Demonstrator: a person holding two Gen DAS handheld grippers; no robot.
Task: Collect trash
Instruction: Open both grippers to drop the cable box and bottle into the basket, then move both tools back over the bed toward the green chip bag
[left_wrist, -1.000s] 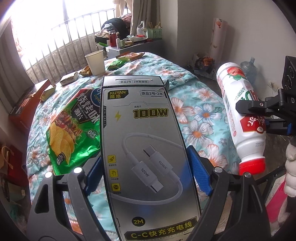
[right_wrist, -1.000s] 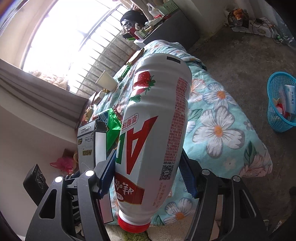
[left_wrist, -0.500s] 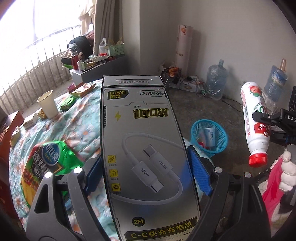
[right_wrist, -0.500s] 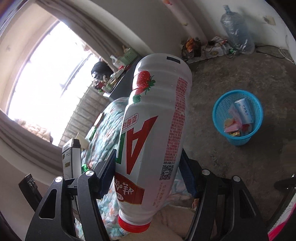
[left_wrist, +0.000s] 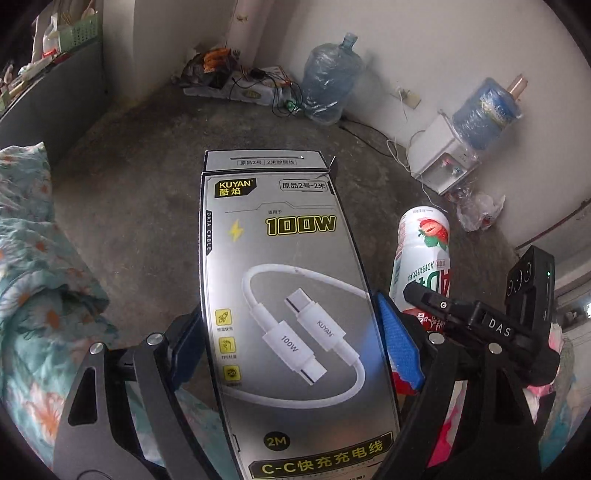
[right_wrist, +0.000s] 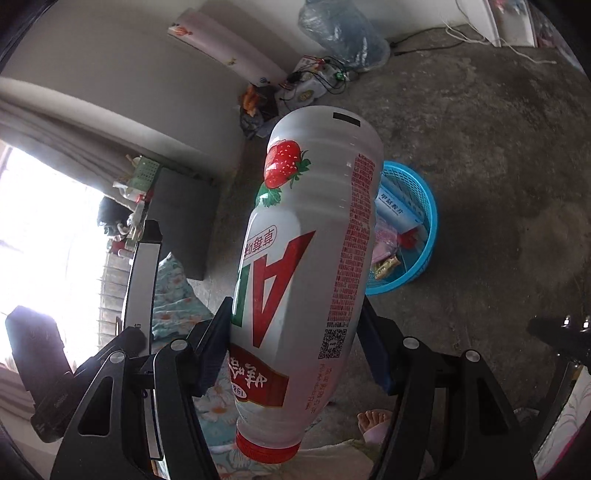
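Basket ahead of the right gripper, both hands loaded

We see the blue basket (right_wrist: 413, 236) on the floor, just behind the bottle (right_wrist: 306, 266); the right gripper (right_wrist: 295, 350) clamps this bottle cap-down, long axis pointing toward the basket, so this hand seems nearer. Our left gripper (left_wrist: 291, 343) holds the cable box (left_wrist: 291, 295) across its width; from there no basket shows.

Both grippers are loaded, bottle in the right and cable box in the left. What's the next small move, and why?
Probably carry the right gripper on until the strawberry drink bottle hangs over the blue basket, then let go. The bottle is clamped cap toward the camera, and the basket sits on the floor just beyond it, already holding trash. The left gripper with the cable box can follow.
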